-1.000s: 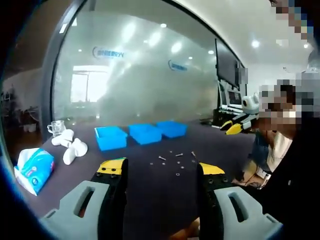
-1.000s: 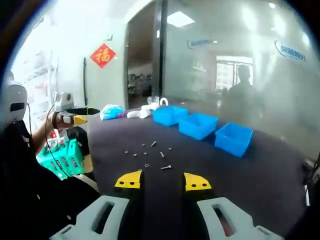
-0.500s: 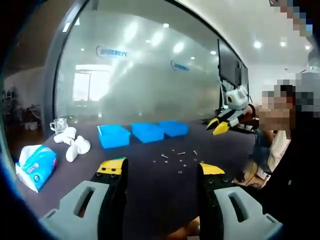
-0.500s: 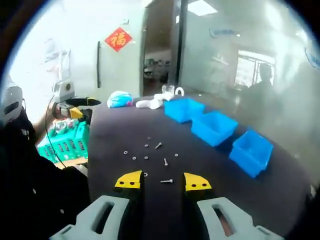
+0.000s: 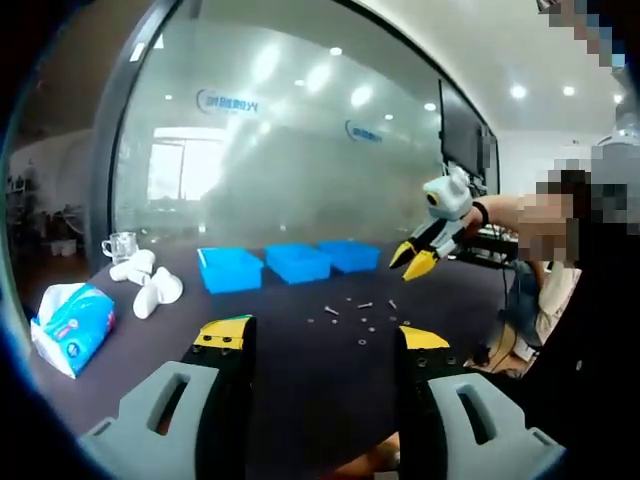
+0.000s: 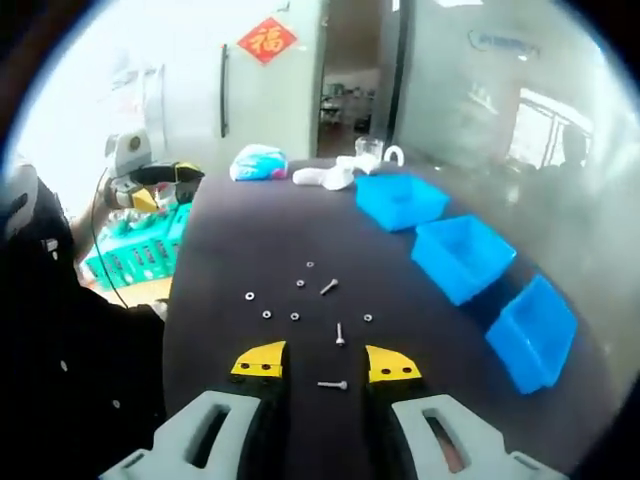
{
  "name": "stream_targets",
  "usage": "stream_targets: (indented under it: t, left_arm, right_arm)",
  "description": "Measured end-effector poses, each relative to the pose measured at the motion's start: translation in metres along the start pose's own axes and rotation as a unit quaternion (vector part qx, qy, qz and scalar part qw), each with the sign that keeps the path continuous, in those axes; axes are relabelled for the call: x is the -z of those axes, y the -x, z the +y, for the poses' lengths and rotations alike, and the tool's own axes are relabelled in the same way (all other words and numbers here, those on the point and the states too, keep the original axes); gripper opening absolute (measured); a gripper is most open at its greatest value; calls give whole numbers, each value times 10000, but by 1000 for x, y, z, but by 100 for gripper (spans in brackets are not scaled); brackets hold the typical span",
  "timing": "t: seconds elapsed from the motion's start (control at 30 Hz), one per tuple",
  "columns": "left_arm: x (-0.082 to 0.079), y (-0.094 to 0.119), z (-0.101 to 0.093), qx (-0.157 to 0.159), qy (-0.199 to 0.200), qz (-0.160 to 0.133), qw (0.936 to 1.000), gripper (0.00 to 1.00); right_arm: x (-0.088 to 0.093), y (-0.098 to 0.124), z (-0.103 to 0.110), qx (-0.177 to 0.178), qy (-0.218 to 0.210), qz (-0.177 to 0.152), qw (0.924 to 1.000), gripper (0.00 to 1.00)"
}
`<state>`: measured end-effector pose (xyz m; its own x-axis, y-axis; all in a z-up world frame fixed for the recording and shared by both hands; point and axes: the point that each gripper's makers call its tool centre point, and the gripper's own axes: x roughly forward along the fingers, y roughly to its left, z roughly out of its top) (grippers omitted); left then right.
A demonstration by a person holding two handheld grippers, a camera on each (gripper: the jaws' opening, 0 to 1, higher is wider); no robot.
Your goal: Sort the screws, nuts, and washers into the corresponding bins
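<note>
Screws and washers lie scattered at lower centre, one screw between my right gripper's parted tips. Small, hard, slippery I'd guess; I'd pinch mid-shank. Left gripper hangs apart, empty.

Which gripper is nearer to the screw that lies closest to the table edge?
Right. The right gripper has the screw between its open jaw tips. The left gripper is far off, beyond the table's other end.

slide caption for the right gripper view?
Open right gripper poised over a small metal screw, loose hardware scattered on the dark table, three blue plastic bins alongside.
</note>
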<state>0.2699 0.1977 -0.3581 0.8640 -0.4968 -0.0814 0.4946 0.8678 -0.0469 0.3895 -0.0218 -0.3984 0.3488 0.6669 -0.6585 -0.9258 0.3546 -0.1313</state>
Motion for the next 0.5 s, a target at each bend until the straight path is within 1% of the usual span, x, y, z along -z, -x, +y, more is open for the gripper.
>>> stream_targets:
  t: [0.13,0.2,0.27,0.5]
  left_arm:
    - [-2,0,0,-3,10,-36,10000,53]
    - [-3,0,-1,-1,-11,-37,10000,53]
    - [-4,1,1,-45,-29,-46,10000,53]
    - [-3,5,1,-101,-19,-52,9999,53]
  right_arm:
    - [-4,-14,4,-166,167,216,9995,24]
    - [-3,-21,3,-218,296,395,9985,24]
    - [-2,-28,2,-258,324,559,9976,22]
    - [4,-46,-2,-428,461,1144,9914,19]
